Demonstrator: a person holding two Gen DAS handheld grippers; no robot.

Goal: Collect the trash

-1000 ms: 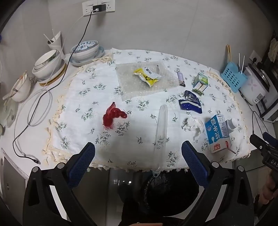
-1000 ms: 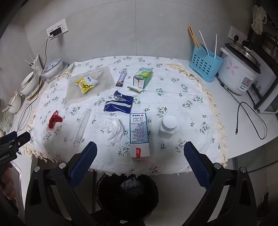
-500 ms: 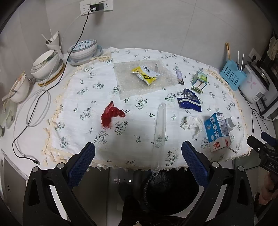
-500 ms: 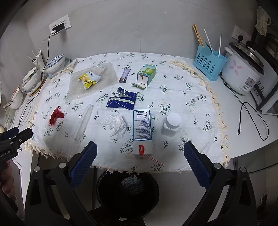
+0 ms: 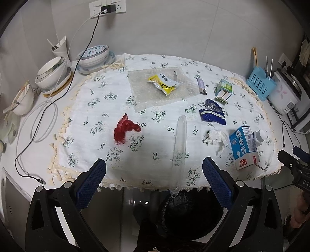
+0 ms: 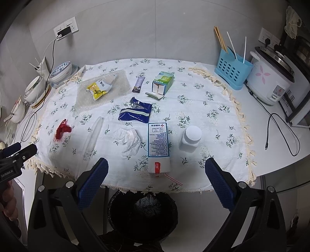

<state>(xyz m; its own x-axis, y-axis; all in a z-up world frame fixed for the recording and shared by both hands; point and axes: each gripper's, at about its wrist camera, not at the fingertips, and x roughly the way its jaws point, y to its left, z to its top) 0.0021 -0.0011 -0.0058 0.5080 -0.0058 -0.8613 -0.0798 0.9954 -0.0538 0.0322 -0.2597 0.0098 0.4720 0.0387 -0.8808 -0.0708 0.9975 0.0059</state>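
Observation:
Trash lies on the flowered tablecloth (image 5: 96, 108): a red net (image 5: 125, 129), a long clear plastic sleeve (image 5: 179, 151), a crumpled tissue (image 6: 128, 138), a blue-white milk carton (image 6: 158, 149), a dark blue wrapper (image 6: 135, 114), a yellow packet (image 5: 162, 83) on bubble wrap, a purple sachet (image 6: 138, 86), a green box (image 6: 162, 82) and a white bottle (image 6: 190, 137). A black-lined bin (image 6: 143, 211) stands below the table's front edge. My left gripper (image 5: 154, 181) and right gripper (image 6: 155, 181) are both open and empty, held before the front edge.
Stacked bowls (image 5: 56, 71), a cup with straws and cables (image 5: 40, 124) sit at the left. A blue utensil caddy (image 6: 232, 72), a rice cooker (image 6: 271, 81) and a black cable (image 6: 281, 133) are at the right. Wall sockets (image 5: 106, 7) are behind.
Both grippers have drawn back and risen slightly from the table, so the scene looks a bit farther away. Nothing on the table has moved. Both stay open.

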